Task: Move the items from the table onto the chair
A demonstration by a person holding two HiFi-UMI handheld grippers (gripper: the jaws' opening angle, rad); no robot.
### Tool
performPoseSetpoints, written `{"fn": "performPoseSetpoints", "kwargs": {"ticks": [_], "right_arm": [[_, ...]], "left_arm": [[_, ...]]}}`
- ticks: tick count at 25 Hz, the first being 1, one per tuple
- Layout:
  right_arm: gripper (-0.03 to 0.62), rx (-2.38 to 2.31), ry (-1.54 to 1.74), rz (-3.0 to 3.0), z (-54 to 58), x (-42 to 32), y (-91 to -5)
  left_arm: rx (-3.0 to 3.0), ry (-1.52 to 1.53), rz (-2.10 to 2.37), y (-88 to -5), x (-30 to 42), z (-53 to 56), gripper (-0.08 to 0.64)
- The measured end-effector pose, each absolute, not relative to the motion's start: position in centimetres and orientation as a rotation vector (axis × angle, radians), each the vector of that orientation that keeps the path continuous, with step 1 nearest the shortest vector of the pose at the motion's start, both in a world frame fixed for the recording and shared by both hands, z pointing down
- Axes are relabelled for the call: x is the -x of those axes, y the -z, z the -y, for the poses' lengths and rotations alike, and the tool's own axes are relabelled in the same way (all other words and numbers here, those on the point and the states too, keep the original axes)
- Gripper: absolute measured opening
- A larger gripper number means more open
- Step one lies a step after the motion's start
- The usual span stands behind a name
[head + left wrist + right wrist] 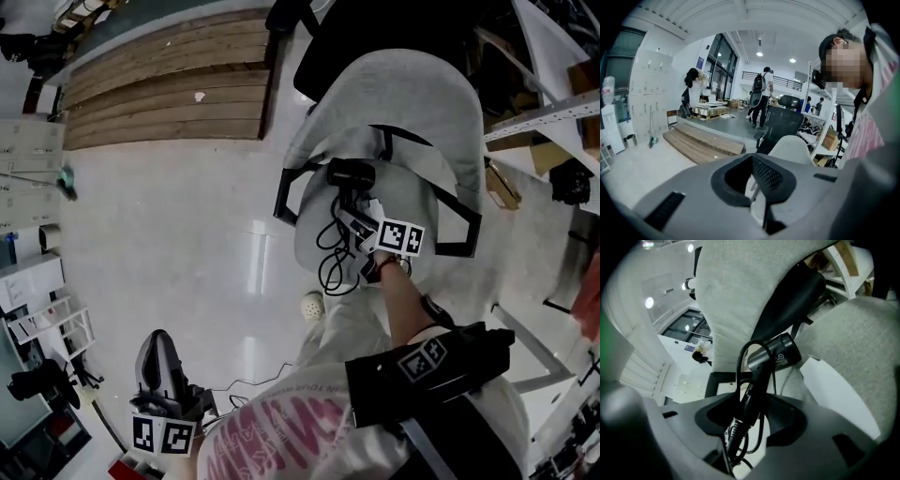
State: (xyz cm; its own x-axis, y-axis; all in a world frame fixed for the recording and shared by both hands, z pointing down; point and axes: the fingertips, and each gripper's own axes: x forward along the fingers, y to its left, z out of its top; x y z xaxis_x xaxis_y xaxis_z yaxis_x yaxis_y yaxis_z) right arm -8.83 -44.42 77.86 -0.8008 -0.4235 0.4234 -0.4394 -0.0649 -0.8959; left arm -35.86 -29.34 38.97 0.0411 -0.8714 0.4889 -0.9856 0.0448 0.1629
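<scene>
The hair dryer [352,173] is held low over the seat of the grey chair [412,103]; its handle is clamped between the fingers of the right gripper [356,223]; its black cord [328,255] is looped over the seat's front edge. The right forearm [398,300] is stretched forward and downward from the body, with the marker cube turned upward. The left gripper [161,364] is kept low beside the body, well apart from the chair, above the pale floor [187,234]; its fingers are parted and nothing is seen between them.

In the right gripper view the label on the barrel of the hair dryer [780,352] is shown, the grip on the handle is seen close up at the right gripper [750,413], and a white flat item [834,385] is seen lying on the seat. In the left gripper view, past the left gripper [757,180], a wooden step [703,143], a black office chair [785,124] and distant people [759,96] are shown.
</scene>
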Motion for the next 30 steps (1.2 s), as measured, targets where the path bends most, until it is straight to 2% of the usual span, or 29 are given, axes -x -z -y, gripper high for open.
{"fn": "performPoseSetpoints", "kwargs": {"ticks": [8,12,16,19,24,28,29,30], "right_arm": [[0.202,-1.025,-1.698,1.965,41.6,9.1,-82.7],[0.206,-1.070,-1.730,1.895,40.9,9.3,-83.8],[0.274,-1.127,-1.753,1.820,40.0,8.9,-84.2],[0.281,-1.245,-1.809,1.757,38.4,7.8,-83.8],[0.279,-1.376,-1.838,1.728,33.3,5.3,-81.3],[0.274,-1.450,-1.995,1.894,29.8,5.6,-75.1],[0.252,-1.469,-2.031,1.967,29.4,5.4,-73.0],[0.195,-1.499,-2.044,2.047,29.2,5.1,-70.8]], "left_arm": [[-1.846,-0.311,1.851,-40.2,36.0,29.3,0.009],[-1.877,-0.264,1.818,-41.0,36.0,29.7,0.009],[-1.976,-0.205,1.745,-41.6,35.4,29.9,0.009],[-2.061,-0.115,1.690,-41.7,35.4,29.2,0.009],[-2.167,-0.045,1.612,-41.3,36.3,25.3,0.009],[-2.249,-0.024,1.530,-39.8,37.4,21.5,0.009],[-2.274,-0.014,1.518,-39.5,37.7,21.0,0.009],[-2.298,0.011,1.509,-39.0,38.1,20.6,0.009]]}}
